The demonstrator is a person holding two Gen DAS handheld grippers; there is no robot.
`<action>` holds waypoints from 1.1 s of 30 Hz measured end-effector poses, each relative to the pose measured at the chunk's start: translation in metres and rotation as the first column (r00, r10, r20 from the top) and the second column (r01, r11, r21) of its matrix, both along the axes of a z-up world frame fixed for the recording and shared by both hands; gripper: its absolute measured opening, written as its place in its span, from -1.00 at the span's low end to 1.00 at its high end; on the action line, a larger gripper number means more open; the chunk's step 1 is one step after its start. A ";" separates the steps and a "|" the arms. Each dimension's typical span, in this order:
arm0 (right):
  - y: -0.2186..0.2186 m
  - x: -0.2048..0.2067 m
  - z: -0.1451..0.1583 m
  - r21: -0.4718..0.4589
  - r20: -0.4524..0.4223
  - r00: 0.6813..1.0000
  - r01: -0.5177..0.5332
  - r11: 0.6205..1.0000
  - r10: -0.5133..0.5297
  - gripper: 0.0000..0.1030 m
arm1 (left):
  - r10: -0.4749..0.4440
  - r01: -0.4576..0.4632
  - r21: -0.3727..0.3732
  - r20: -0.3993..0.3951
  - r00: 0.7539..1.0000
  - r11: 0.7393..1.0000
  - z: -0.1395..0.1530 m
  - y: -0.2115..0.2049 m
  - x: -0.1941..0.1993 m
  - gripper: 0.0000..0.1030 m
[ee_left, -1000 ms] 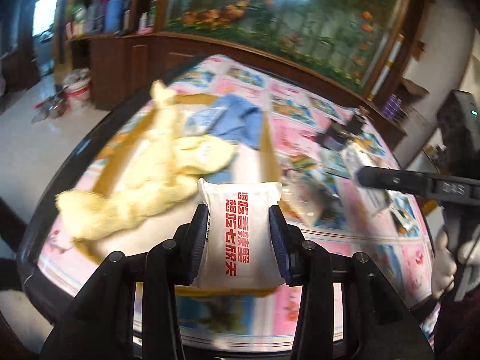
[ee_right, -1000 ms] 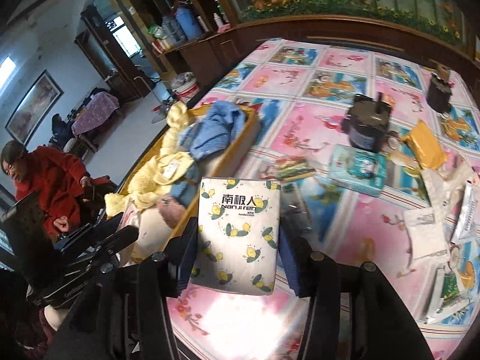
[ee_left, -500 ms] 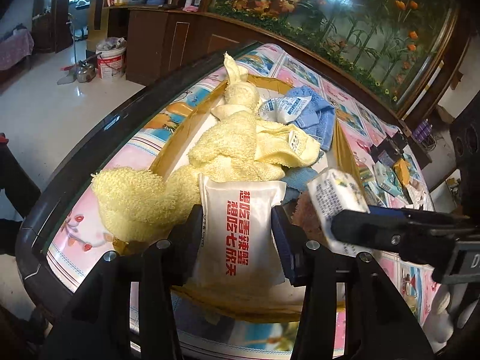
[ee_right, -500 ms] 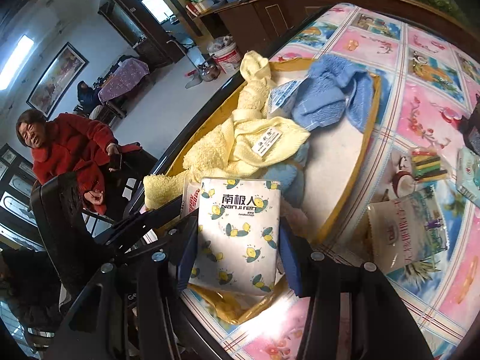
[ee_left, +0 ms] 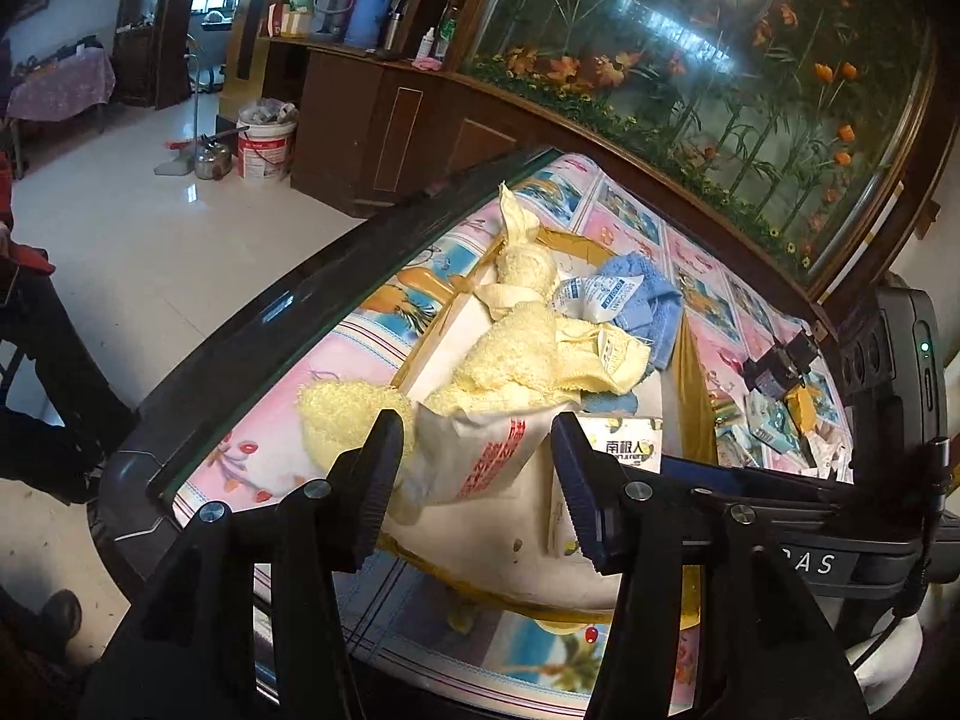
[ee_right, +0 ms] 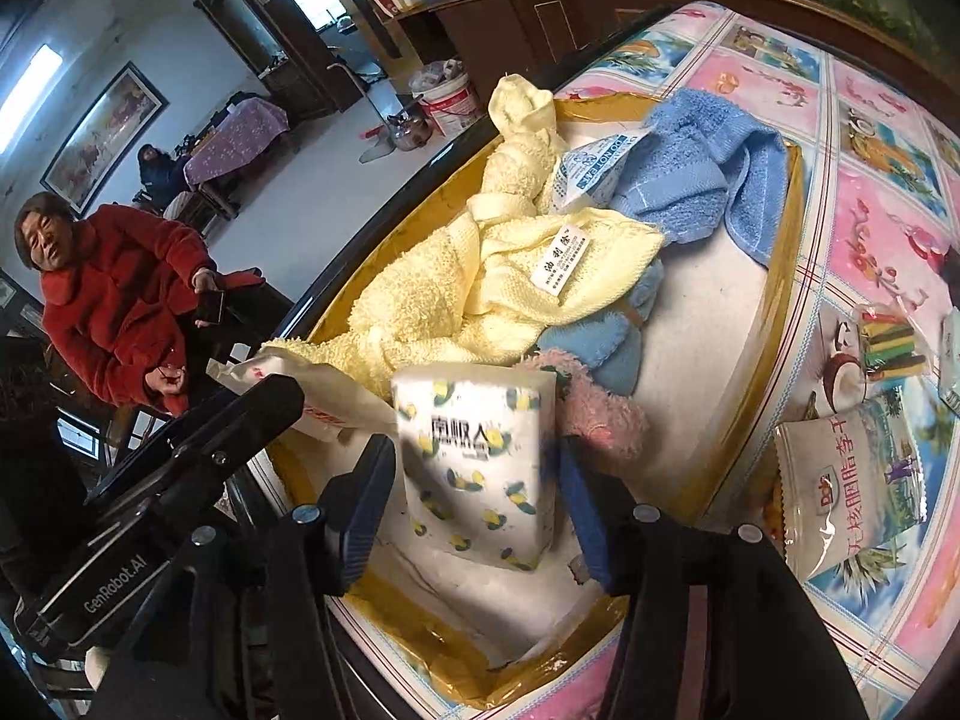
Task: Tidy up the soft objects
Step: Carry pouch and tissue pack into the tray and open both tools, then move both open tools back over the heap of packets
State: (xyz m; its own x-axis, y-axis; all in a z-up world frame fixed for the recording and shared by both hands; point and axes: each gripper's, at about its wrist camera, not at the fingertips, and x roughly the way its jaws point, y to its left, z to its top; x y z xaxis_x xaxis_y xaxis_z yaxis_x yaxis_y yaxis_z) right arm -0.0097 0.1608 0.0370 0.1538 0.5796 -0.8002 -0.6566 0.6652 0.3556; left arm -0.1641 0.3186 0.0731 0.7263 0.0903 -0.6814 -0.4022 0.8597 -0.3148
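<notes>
1. Left wrist view: the left gripper (ee_left: pixel 477 474) is seen with its jaws spread; the white packet with red lettering (ee_left: pixel 474 459) lies loose between them, slumped against the yellow towel (ee_left: pixel 510 360) inside the gold-rimmed tray (ee_left: pixel 684 372). A tissue pack (ee_left: pixel 627 447) is seen beside it, partly hidden by the right gripper's body. A blue towel (ee_left: pixel 651 306) and a small white sachet (ee_left: pixel 591 294) are seen further back. The aquarium wall (ee_left: pixel 690 60) is shown only here.

2. Right wrist view: the right gripper (ee_right: pixel 474 498) is seen with jaws spread, the tissue pack (ee_right: pixel 480 468) standing free between them on the tray floor (ee_right: pixel 690 324). A pink fluffy item (ee_right: pixel 594 414) is revealed beside the pack. A snack bag (ee_right: pixel 852 480) on the tabletop (ee_right: pixel 882 210) and a person in red (ee_right: pixel 114 306) are seen.
</notes>
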 end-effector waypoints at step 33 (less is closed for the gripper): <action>-0.382 0.156 0.026 -0.004 0.107 0.639 0.767 0.642 -0.762 0.11 | -0.335 0.335 0.068 -0.010 0.942 0.940 0.024 -0.129 0.016 0.01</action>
